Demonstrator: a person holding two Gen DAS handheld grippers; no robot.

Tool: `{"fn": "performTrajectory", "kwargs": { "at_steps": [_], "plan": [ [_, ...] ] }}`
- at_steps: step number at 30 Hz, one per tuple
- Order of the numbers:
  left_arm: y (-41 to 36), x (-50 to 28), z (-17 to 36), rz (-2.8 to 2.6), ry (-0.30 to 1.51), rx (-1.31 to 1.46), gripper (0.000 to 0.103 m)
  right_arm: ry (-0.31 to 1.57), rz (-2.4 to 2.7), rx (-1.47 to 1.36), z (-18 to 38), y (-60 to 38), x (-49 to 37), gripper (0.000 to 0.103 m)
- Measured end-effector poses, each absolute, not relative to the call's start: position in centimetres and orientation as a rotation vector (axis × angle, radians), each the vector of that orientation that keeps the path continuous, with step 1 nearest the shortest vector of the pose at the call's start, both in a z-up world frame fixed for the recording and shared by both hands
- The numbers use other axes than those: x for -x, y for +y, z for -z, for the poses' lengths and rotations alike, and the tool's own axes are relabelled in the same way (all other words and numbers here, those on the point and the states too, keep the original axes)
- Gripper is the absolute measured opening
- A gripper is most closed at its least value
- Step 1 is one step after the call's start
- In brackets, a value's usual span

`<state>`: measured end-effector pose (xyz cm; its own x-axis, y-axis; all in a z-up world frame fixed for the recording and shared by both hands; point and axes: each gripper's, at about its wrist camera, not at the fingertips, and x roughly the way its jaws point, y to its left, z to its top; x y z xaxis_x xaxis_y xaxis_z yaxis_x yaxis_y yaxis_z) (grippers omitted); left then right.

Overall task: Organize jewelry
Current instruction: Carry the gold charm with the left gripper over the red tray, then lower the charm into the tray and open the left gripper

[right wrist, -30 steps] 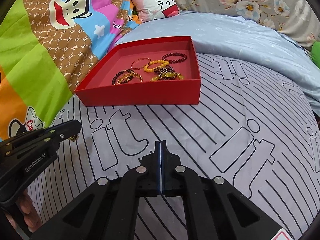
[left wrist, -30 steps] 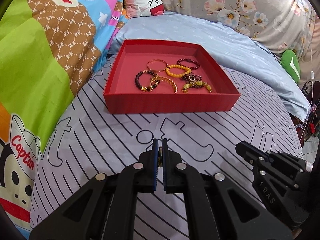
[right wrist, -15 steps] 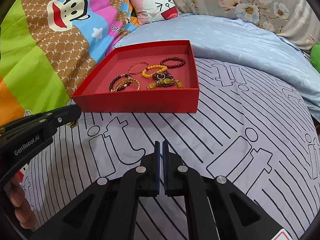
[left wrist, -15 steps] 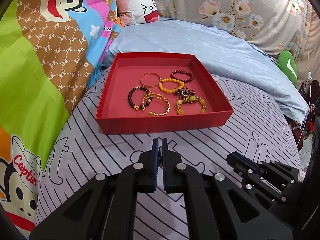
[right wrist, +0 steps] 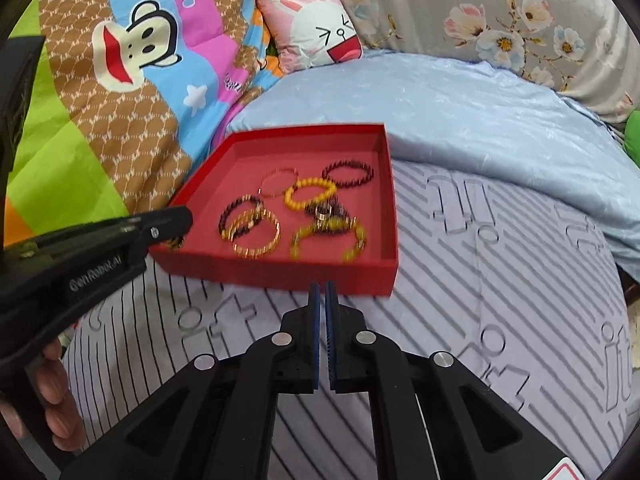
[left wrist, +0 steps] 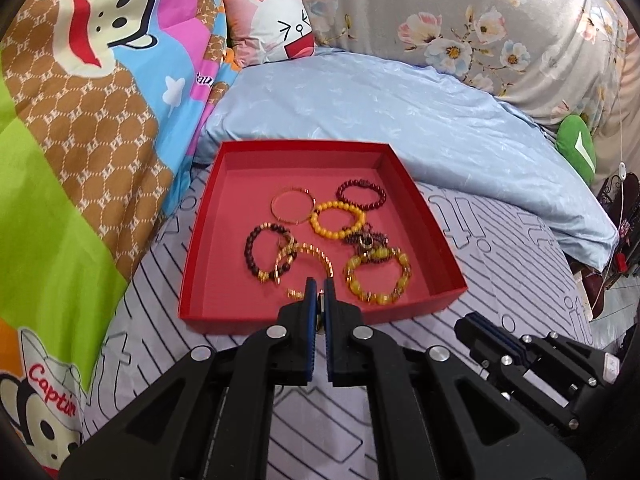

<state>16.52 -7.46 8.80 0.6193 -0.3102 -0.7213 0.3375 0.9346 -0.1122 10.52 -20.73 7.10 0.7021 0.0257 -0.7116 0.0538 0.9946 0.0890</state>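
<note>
Left tongs (left wrist: 319, 292) are at the near rim of the red tray (left wrist: 416, 184), blue pads pressed almost together on something small and metallic that glints in the narrow gap — too small to say what it is, though in the right wrist view a dark beaded bit shows at their tip just over the tray's near-left corner. Right tongs (right wrist: 322, 294) are pressed together with nothing between them, hanging over the striped bedsheet (right wrist: 500, 280) just short of the tray's front wall. This reads as a delivery step: the left side looks set to drop its small piece in with the rest. Next move calls for carrying it clear over the rim, picking a bare patch of the red floor, the open left side looks best, and spreading the pads only once it's low, so nothing bounces out or lands on the pile. Inside the tray: a thin gold bangle (left wrist: 293, 208), a yellow bead bracelet (left wrist: 338, 219), a dark red bead bracelet (left wrist: 361, 196), a dark brown bead bracelet (left wrist: 264, 254) overlapping a gold chain bracelet (left wrist: 316, 258), and an amber bead bracelet (left wrist: 378, 278) touching a darker tangle with a ring on it. All sit loosely in one compartment toward the middle and right.
</note>
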Motion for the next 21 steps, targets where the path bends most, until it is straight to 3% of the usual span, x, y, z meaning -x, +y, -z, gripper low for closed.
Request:
{"fn": "performTrajectory", "kwargs": {
  "at_steps": [11, 14, 16, 17, 21],
  "plan": [
    [-9.4, -23.3, -8.3, 0.354, 0.826, -0.056, 0.004, 0.809, 0.003, -0.147, -7.3, -22.2, -18.5, 0.006],
    [-9.7, -24.1, -7.5, 0.337, 0.829, -0.072, 0.005, 0.818, 0.01, -0.137, -6.7, -22.0, -19.3, 0.012],
    [-9.7, -24.4, -7.0, 0.312, 0.833, -0.088, 0.019, 0.809, 0.017, -0.127, -6.6, -21.9, -19.3, 0.027],
    [-9.6, -24.4, -6.9, 0.306, 0.833, -0.086, 0.032, 0.803, 0.024, -0.121, -6.6, -21.8, -19.2, 0.03],
    [-9.1, -23.8, -6.8, 0.289, 0.822, -0.082, 0.037, 0.784, 0.038, -0.111, -7.2, -21.8, -18.8, 0.037]
  ]
}}
